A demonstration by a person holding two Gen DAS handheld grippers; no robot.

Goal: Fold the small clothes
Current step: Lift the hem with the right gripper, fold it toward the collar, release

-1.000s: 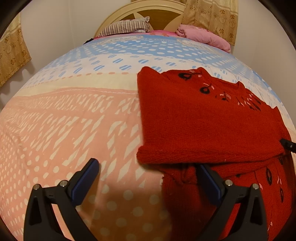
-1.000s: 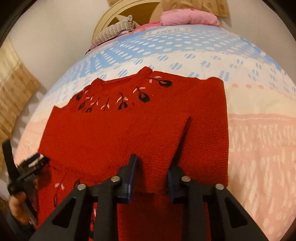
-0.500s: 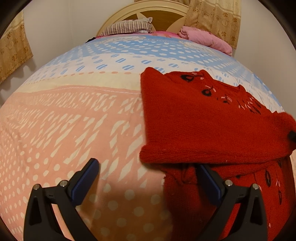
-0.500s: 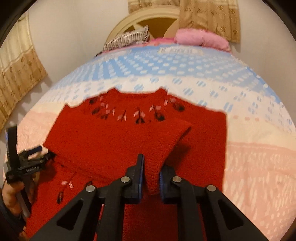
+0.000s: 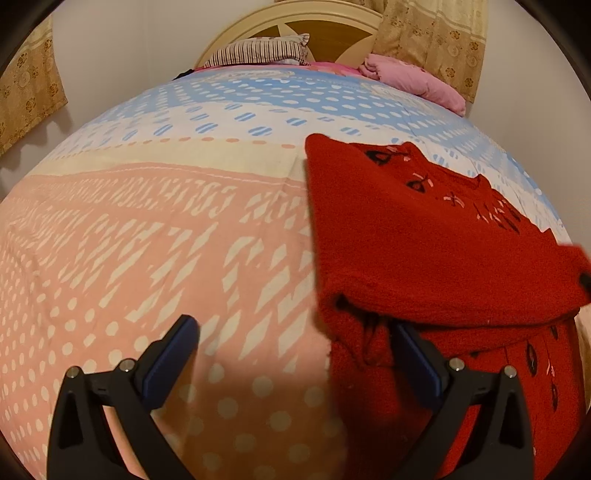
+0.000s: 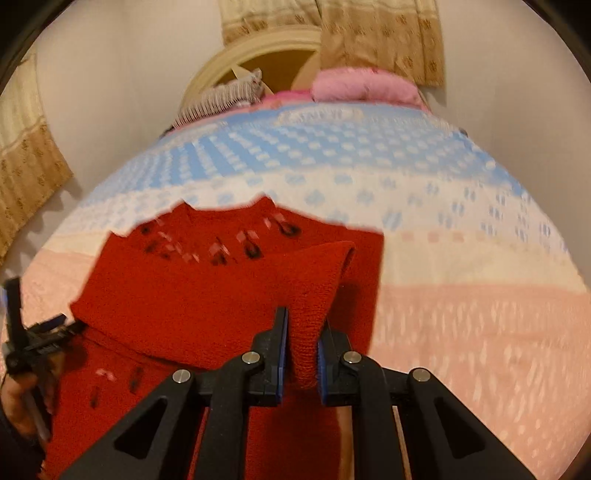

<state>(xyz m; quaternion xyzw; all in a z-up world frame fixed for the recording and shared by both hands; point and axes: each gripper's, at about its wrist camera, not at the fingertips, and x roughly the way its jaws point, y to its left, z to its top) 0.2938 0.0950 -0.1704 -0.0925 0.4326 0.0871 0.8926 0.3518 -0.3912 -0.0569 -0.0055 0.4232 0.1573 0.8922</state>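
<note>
A red knitted sweater (image 5: 424,240) with dark cherry motifs lies on the bed, its sleeve folded across the body. My right gripper (image 6: 303,332) is shut on the sleeve's ribbed cuff (image 6: 314,280) and holds it raised off the sweater (image 6: 177,295). My left gripper (image 5: 295,336) stands wide open low over the sweater's left edge; its right finger (image 5: 413,350) is over the red knit and its left finger is over the bedsheet. The left gripper (image 6: 33,339) also shows in the right wrist view, held in a hand at the sweater's left side.
The bedsheet (image 5: 166,240) has pink, cream and blue patterned bands. A striped pillow (image 5: 258,53) and a pink folded blanket (image 5: 413,79) lie by the wooden headboard (image 5: 295,22). Curtains hang on both sides.
My right gripper's jaws closed on the sleeve cuff and lifted it off the sweater. The left gripper stayed where it was, still open.
</note>
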